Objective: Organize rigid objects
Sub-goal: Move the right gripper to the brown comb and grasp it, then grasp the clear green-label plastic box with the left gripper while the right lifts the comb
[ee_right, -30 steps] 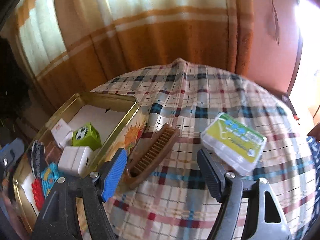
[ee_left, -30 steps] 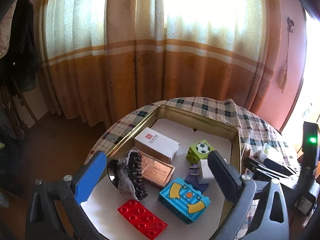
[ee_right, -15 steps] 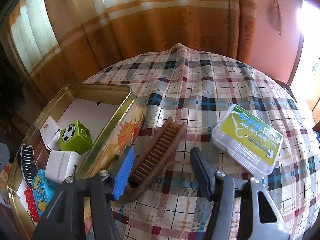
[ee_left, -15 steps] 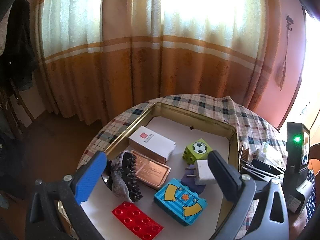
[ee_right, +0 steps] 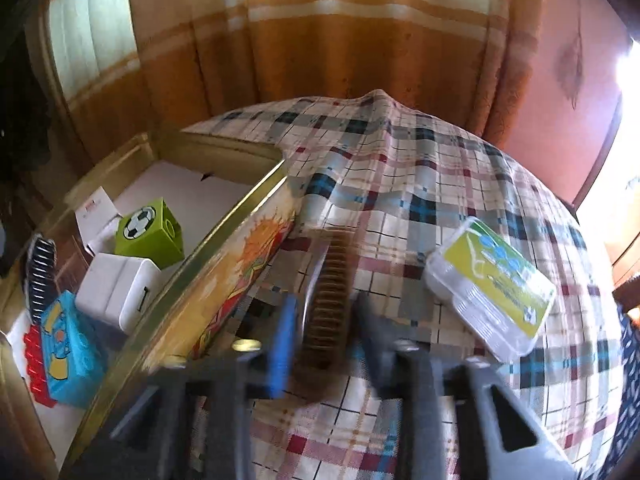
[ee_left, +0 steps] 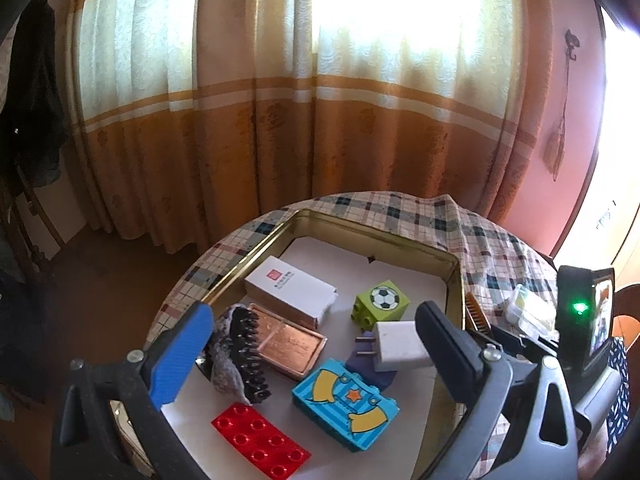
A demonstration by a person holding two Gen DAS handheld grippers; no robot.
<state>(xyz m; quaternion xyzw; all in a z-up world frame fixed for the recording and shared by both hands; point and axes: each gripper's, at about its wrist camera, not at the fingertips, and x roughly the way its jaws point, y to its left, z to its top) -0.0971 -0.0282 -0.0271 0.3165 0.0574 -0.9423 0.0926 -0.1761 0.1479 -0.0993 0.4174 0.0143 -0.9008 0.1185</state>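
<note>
right gripper [ee_right: 324, 332] clamped on comb [ee_right: 330, 304], likely bound for tin [ee_right: 224, 256] | left gripper [ee_left: 312, 356] apart, empty above tin

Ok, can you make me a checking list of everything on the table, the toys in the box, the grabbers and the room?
Surface: round table under a plaid cloth.
Job's things: gold tin holding a white box, copper plate, black brush, green football cube, white charger, blue block and red brick. Brown comb and clear plastic case lie on the cloth outside the tin.
Clutter: nothing seen.
Grippers: left gripper open above the tin, holding nothing; right gripper shut on the brown comb.
Cables: nothing seen.
Surroundings: orange and cream curtains, pink wall.
</note>
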